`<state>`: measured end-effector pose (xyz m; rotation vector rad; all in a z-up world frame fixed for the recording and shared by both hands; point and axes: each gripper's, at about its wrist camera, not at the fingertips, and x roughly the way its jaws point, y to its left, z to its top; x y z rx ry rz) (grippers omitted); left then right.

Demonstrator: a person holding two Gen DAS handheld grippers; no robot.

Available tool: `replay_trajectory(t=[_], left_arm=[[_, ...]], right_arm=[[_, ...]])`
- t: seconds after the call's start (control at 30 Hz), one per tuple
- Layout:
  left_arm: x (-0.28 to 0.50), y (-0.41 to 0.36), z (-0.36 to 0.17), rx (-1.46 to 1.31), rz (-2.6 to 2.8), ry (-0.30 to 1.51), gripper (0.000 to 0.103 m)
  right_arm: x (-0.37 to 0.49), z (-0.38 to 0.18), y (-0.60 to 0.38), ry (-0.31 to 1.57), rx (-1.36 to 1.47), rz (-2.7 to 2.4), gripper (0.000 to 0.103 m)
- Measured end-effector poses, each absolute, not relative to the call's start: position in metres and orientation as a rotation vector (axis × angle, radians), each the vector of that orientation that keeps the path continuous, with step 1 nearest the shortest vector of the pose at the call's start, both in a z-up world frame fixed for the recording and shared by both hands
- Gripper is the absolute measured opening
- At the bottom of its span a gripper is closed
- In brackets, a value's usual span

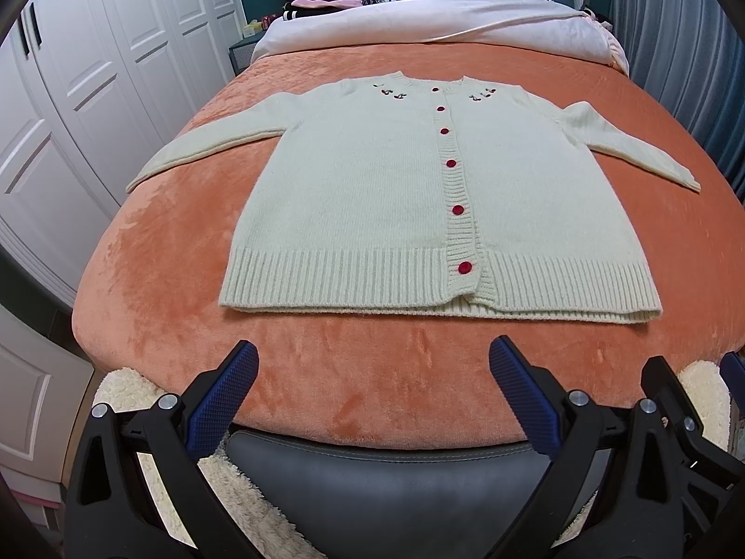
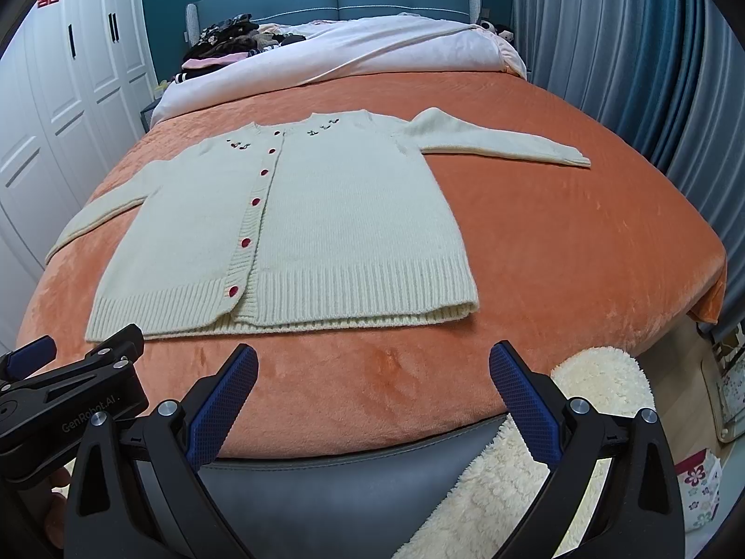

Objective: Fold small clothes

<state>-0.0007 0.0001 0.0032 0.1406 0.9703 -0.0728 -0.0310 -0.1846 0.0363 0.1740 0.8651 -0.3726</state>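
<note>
The cream knitted wool cardigan (image 1: 372, 195) looks soft and fuzzy, ribbed along hem and button band, with matt red buttons (image 1: 464, 268). It lies on an orange plush blanket (image 1: 163, 279) with a velvety sheen. At 6 o'clock, each tool's blue fingers (image 2: 223, 400) are cross-hatched rubber on matt black plastic.
</note>
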Motion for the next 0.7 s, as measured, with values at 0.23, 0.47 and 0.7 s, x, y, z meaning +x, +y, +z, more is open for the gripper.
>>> replay_trajectory(t=[0.23,0.47,0.7], left_arm=[[-0.0016,0.0015,0.004,0.138,-0.067,0.974,0.097],[-0.0009,0.0008,0.0036,0.137,-0.067,0.977,0.097],[0.0006,-0.0012,0.0002,0.14,-0.065,0.985,0.097]], right_arm=[[-0.0321,0.0366,-0.1853,0.867,0.184,-0.376,0.098],[-0.0313,0.036,-0.1845,0.868,0.182,-0.381,0.098],[-0.0308,0.0347,-0.1855,0.873,0.188,-0.383,0.098]])
